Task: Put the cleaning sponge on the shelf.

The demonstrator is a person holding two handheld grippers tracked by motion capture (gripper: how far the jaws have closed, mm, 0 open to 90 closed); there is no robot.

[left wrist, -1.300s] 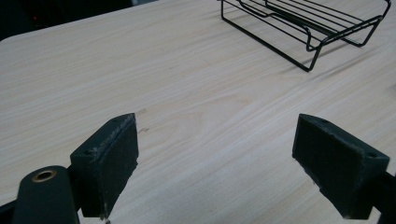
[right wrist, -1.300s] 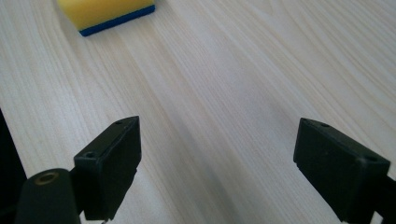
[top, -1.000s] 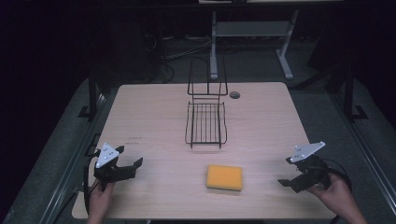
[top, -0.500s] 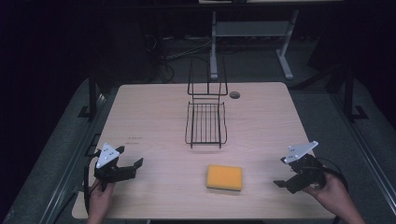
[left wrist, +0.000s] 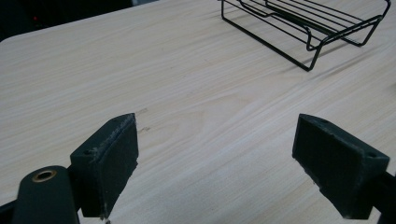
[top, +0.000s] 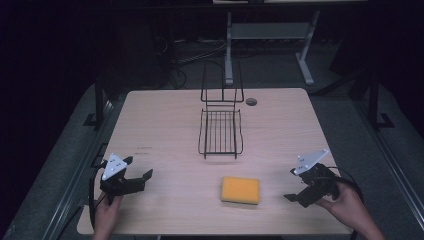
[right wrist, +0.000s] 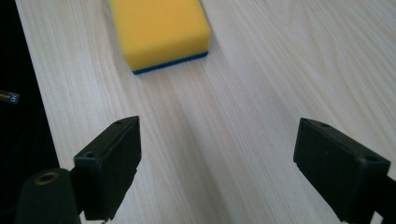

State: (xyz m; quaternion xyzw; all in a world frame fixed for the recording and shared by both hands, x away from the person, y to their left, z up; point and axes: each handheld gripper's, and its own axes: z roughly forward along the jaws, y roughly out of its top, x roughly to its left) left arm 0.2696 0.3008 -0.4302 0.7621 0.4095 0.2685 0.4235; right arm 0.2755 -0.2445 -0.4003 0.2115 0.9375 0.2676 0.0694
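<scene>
Two grippers, one thing between them on a pale wood-grain bench (top: 165, 120). At far left, near the front edge: left gripper (top: 139, 169), black with a grey three-cornered plate on top, held in a hand (top: 106, 214) coming in from below. Jaws spread wide, nothing between them; same in the left gripper view (left wrist: 215, 158), bare wood in the gap, pads hovering just over the surface. Ahead of it and off to its right in that view: black wire rack (left wrist: 303, 28), low and flat on the bench, with an upright wire frame at its far end in the high view (top: 220, 132). Middle of the bench, well apart from both grippers.

Right of centre, nearer the front edge than the rack: yellow rectangular sponge (top: 240, 190), lying flat, apart from the rack. Thin blue layer along its bottom edge in the right gripper view (right wrist: 159, 30), sitting straight on the wood.

Farther right, near the front right corner: right gripper (top: 296, 186), black with the same grey plate, gripped by the other hand (top: 350, 210), cable looping behind. Jaws wide apart, holding nothing, aimed toward the sponge. Near the sponge but not touching; in the right gripper view (right wrist: 217, 170) a clear stretch of bench between pads and sponge.
</scene>
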